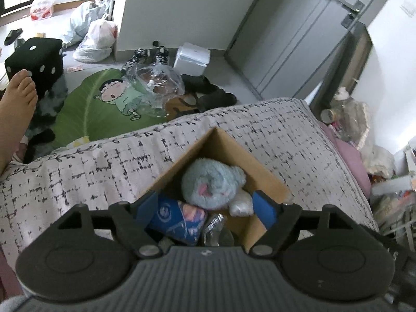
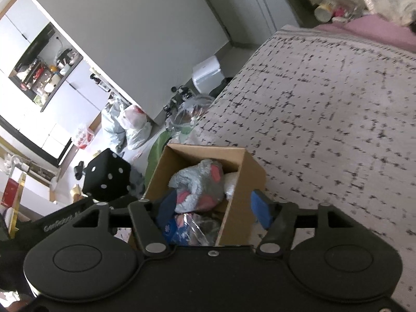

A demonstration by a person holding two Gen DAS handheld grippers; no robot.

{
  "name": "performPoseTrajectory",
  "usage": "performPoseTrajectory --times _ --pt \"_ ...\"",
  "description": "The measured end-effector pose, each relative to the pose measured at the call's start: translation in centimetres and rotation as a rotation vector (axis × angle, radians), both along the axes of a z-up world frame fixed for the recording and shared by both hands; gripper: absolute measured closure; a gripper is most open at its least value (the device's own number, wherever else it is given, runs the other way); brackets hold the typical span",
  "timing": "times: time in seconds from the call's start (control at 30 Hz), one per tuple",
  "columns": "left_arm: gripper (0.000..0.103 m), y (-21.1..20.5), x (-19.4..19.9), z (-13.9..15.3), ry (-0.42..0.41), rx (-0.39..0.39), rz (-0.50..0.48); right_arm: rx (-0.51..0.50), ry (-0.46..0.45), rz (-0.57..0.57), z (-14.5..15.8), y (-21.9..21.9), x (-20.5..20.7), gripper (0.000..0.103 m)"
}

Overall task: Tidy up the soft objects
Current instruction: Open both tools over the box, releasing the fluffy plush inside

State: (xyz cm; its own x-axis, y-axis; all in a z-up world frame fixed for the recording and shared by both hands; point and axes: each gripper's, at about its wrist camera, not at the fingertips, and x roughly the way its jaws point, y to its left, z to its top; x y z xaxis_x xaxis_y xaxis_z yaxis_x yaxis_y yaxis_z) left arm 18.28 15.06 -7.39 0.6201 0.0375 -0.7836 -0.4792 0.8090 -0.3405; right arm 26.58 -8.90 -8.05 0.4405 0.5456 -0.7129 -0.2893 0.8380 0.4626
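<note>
Both tools, the left tool (image 1: 208, 205) and right tool (image 2: 212, 205), hung wide and empty over the cardboard box (image 1: 262, 174), plush toy (image 1: 210, 184) already in, bed (image 1: 78, 171) looking cleared

Our left claw (image 1: 208, 209), black linkage arms, silver pivot screws, blue pads, ribbed grey housing, our right claw (image 2: 212, 205) black, faint lettering
</note>
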Motion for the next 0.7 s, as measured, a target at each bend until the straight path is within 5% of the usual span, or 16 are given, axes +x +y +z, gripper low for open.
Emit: performPoseTrajectory --times 0.37,0.7 --pt "0.01 -2.4 -4.8 2.9 -0.034 0.071 -0.029 -0.056 -0.129 -0.094 2.9 -4.6 -4.5 0.003" --pt "0.002 -4.9 -8.1 5.2 -0.046 0.135 -0.077 -0.076 -0.161 -0.152 4.9 -8.2 -7.9 0.0"
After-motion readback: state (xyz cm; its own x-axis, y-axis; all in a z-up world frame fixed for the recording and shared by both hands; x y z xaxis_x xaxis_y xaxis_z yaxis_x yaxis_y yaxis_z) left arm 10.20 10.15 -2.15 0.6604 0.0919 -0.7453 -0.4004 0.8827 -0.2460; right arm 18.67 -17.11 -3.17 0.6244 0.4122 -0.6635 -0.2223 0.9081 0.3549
